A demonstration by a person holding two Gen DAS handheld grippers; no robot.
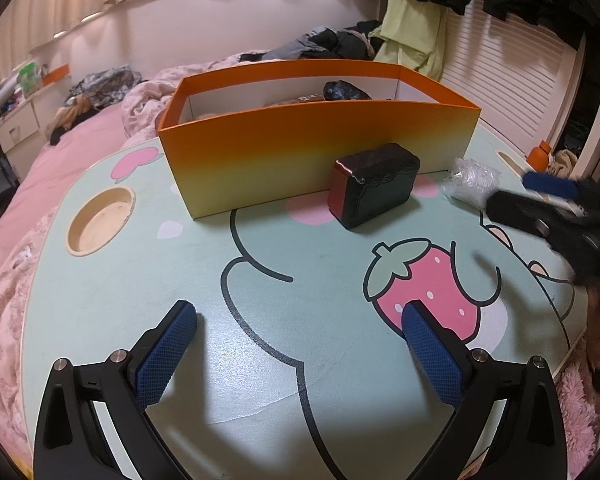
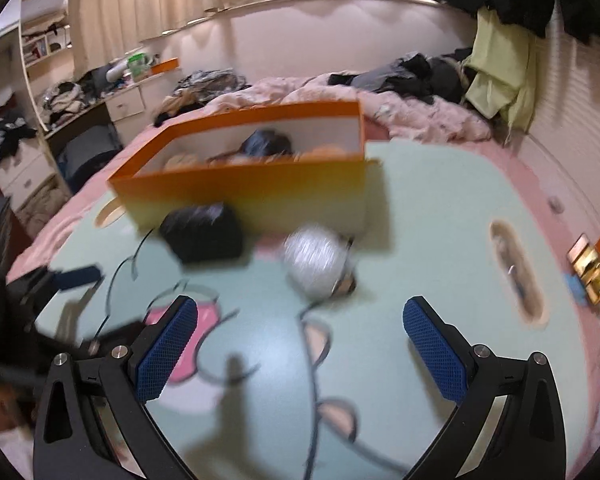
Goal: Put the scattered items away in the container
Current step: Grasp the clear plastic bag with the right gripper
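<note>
In the left wrist view, a pale green table [image 1: 148,280] printed with a cartoon outline and a pink strawberry [image 1: 428,284] is seen resting on a bed [image 1: 60,152] covered in pink bedding. A round cup recess [image 1: 100,220] is sunk into the table at the left. An orange container [image 1: 300,160] (fading to yellow at its base) stands at the far side, with a few dark items visible inside. A black box with a red end [image 1: 374,184] is set on the table just in front of the container wall, and a crumpled clear wrapper [image 1: 472,180] lies to its right. The left claw [image 1: 300,320] is held wide apart over the table, with nothing between its blue pads. The right claw [image 1: 540,204] is seen blurred at the right edge, near the wrapper. Clothes are piled on the bed behind, and a louvred wall is seen at the right.

In the right wrist view (heavily blurred), the container [image 2: 260,196] is seen ahead, the black box [image 2: 204,236] before it and the wrapper [image 2: 316,260] to the right. The right claw [image 2: 300,316] is spread open and empty. A slot-shaped recess [image 2: 516,272] is cut in the table [image 2: 420,240]. Curtains and a cluttered desk are seen beyond.
</note>
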